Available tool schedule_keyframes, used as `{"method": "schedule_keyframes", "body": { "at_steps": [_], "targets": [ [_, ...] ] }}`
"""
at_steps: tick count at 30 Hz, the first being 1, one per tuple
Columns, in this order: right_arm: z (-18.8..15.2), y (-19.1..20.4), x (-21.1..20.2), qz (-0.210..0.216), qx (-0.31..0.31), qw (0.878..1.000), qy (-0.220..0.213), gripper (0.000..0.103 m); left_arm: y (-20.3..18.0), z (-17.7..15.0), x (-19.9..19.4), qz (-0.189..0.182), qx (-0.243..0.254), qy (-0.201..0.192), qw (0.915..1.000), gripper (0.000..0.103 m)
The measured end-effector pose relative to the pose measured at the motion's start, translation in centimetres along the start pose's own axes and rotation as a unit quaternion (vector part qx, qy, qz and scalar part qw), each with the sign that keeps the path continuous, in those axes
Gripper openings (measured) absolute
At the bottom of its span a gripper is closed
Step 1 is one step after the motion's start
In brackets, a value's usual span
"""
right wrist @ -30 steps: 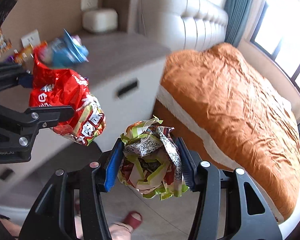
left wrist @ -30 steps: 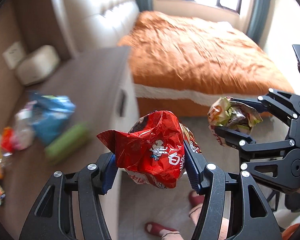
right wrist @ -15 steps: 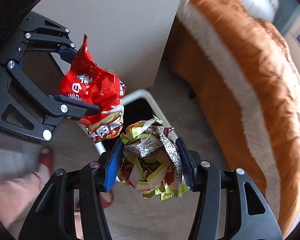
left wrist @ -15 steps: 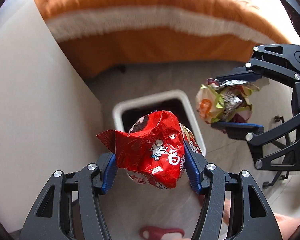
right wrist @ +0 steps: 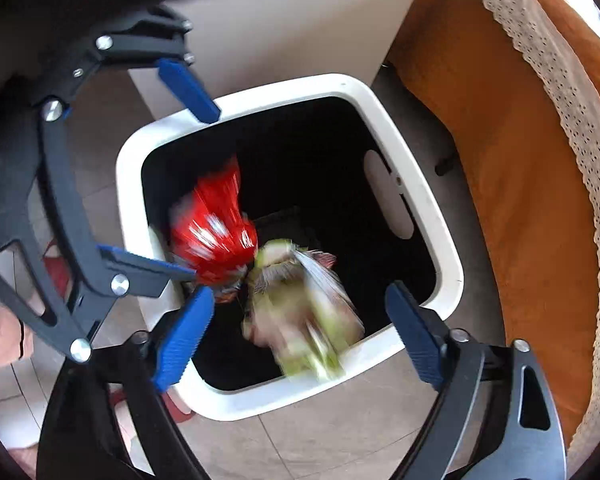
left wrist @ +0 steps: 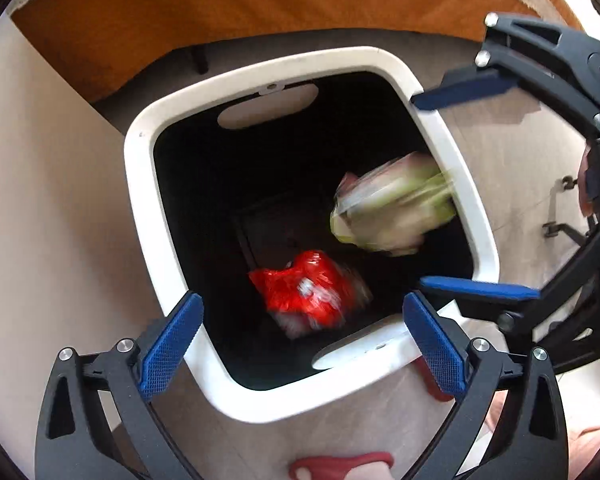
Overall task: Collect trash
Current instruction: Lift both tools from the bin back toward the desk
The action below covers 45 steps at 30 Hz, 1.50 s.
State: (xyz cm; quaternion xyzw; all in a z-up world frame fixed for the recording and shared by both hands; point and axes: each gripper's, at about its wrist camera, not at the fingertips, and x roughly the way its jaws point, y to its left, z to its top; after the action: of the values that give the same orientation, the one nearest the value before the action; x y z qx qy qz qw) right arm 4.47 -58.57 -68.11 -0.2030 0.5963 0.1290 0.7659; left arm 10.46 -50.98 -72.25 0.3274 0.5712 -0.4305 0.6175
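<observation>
A white trash bin (left wrist: 140, 200) with a black inside stands on the floor below both grippers; it also shows in the right wrist view (right wrist: 428, 216). A red snack bag (left wrist: 308, 288) and a crumpled green wrapper (left wrist: 392, 208) are blurred and falling inside the bin; both show in the right wrist view too, red bag (right wrist: 212, 228), green wrapper (right wrist: 304, 304). My left gripper (left wrist: 300, 340) is open and empty above the bin's near rim. My right gripper (right wrist: 296, 340) is open and empty above the bin; it also shows in the left wrist view (left wrist: 472, 188).
A bed with an orange cover (right wrist: 520, 160) stands right beside the bin. A beige cabinet side (left wrist: 40, 200) is on the other side. A person's foot in a red slipper (left wrist: 340, 464) is on the tiled floor near the bin.
Both grippers moved down over the bin and opened. The red bag and the green wrapper left the jaws and are dropping into the bin.
</observation>
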Motion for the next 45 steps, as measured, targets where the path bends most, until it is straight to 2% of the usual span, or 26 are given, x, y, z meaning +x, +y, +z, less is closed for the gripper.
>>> {"method": "schedule_keyframes", "body": {
  "at_steps": [7,10,14,19,25,31,35,39,44,45],
  "targets": [
    [0.9,-0.4,-3.2,-0.022,0.010,1.000,-0.004,0.099,-0.4,0.7,-2.2,0.001,-0.006,-0.015,0.9999,0.098],
    [1.2,-0.8,-5.8,-0.027,0.024,0.999,-0.009,0.099,-0.8,1.1,-5.1,-0.001,-0.009,-0.026,0.9996,0.098],
    [1.3,-0.6,-11.5,-0.032,0.050,0.998,-0.021,0.099,-1.3,1.8,-11.1,-0.003,-0.024,-0.053,0.9983,0.098],
    [2.7,-2.4,-19.5,-0.046,0.074,0.995,-0.057,0.099,-2.4,2.3,-19.4,0.021,-0.037,-0.100,0.9941,0.098],
    [4.1,-2.9,-28.2,-0.068,0.086,0.989,-0.095,0.099,-2.9,1.6,-30.2,0.035,-0.108,-0.163,0.9801,0.098],
    [5.9,-3.1,-36.2,-0.088,0.103,0.980,-0.143,0.099,-4.0,0.2,-40.1,0.081,-0.127,-0.229,0.9619,0.098],
    [7.6,-2.9,-41.4,-0.090,0.112,0.973,-0.181,0.099,-4.4,-1.9,-46.6,0.114,-0.137,-0.274,0.9450,0.098],
    [10.0,-2.5,-45.8,-0.083,0.112,0.965,-0.221,0.099,-3.5,-5.1,-53.0,0.128,-0.188,-0.322,0.9190,0.098],
    [14.2,-1.4,-49.8,-0.066,0.079,0.957,-0.273,0.099,-1.3,-10.1,-58.4,0.192,-0.253,-0.361,0.8768,0.098],
    [15.0,-1.2,-50.3,-0.061,0.072,0.955,-0.280,0.099,-0.6,-11.0,-59.1,0.205,-0.262,-0.362,0.8710,0.098]
  ]
}}
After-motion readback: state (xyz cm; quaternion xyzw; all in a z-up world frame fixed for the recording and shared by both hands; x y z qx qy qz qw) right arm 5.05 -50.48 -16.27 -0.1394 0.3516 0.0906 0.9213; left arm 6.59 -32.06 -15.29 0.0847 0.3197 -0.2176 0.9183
